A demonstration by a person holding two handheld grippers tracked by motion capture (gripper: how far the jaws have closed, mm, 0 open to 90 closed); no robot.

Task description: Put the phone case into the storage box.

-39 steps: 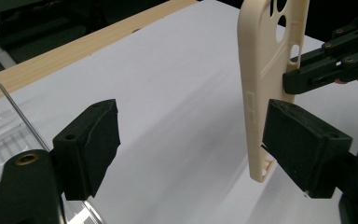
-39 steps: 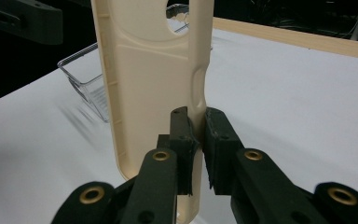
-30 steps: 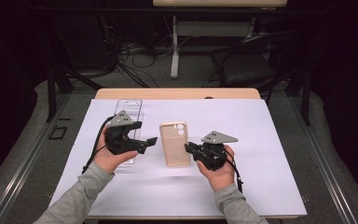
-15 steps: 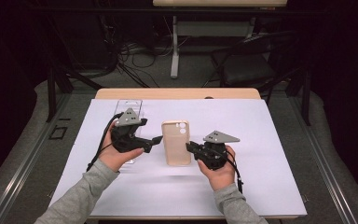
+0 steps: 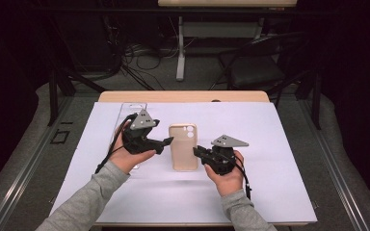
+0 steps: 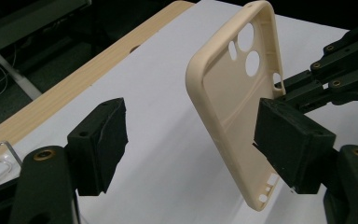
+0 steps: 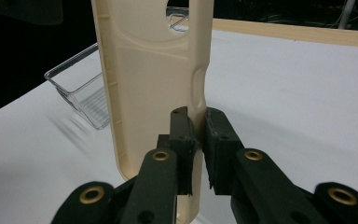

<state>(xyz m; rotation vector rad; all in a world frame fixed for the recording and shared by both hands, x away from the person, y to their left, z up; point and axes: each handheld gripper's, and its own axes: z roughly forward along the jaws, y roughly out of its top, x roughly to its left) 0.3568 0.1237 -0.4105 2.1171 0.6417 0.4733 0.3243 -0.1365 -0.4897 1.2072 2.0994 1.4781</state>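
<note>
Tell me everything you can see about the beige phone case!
The phone case is a beige, soft-looking shell with a raised rim and round camera holes near its far end. It is empty, with no phone inside. The right gripper pinches one long side wall between its fingers, holding it over the white table cover. The left gripper has been closing around its other edge.
</note>
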